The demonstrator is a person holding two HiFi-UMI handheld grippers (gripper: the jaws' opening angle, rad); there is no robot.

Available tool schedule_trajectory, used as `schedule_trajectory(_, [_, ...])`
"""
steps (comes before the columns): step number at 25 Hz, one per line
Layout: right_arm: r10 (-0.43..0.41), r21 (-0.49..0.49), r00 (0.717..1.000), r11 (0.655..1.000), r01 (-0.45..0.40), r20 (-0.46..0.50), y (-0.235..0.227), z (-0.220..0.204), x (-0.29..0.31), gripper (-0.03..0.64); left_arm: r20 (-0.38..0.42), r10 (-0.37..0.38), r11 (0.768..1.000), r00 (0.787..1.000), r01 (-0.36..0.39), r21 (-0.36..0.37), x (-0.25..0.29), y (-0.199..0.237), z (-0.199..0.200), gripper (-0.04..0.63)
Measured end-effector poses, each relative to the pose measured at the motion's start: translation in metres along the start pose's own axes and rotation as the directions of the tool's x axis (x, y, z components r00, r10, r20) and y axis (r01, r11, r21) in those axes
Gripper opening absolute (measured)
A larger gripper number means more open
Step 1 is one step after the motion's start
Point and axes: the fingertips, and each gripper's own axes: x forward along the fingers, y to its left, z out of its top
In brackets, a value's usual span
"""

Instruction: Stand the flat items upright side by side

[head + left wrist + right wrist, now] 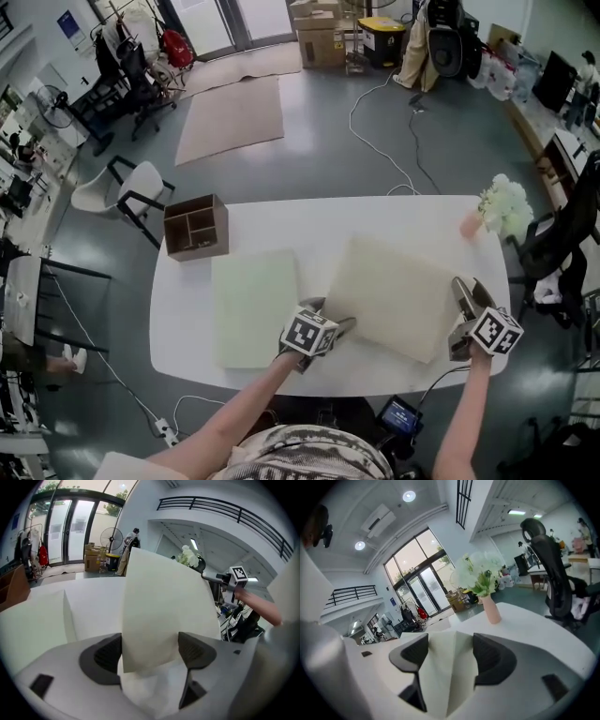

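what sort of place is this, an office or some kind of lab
Probably an open-plan office or lab workspace: office chairs near the table, stacked cardboard boxes beside glass doors, and a loose cable running across the grey floor.

No words or numbers can be read here. The left cube (309, 334) and the right cube (494, 330), both near, show only black and white square marks. A blue sign (68, 25) on the far left wall is too small to read.
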Motion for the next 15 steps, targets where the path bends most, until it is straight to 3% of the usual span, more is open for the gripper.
schedule_trajectory(9, [0.038,-0.229,0.988,0.973,-0.003,0.151,0.094,0.075,-0.034,0.287,-0.002,-0.059,0.993,0.998,0.059,0.101,0.001,-0.012,-0.002,0.382])
schedule_trajectory(13, [0.044,-0.358,0.983,0.933,0.022,0.176,0.144,0.100,-0.038,0.284,-0.036,-0.081,0.984,0.996,0.085,0.154,0.005,-0.016,-0.002,0.358])
schedule_trajectory(15, [0.042,-0.424,0.982,0.905,0.041,0.184,0.166,0.111,-0.038,0.282,-0.036,-0.149,0.979,0.988,0.152,0.138,0.011,-0.024,-0.003,0.314])
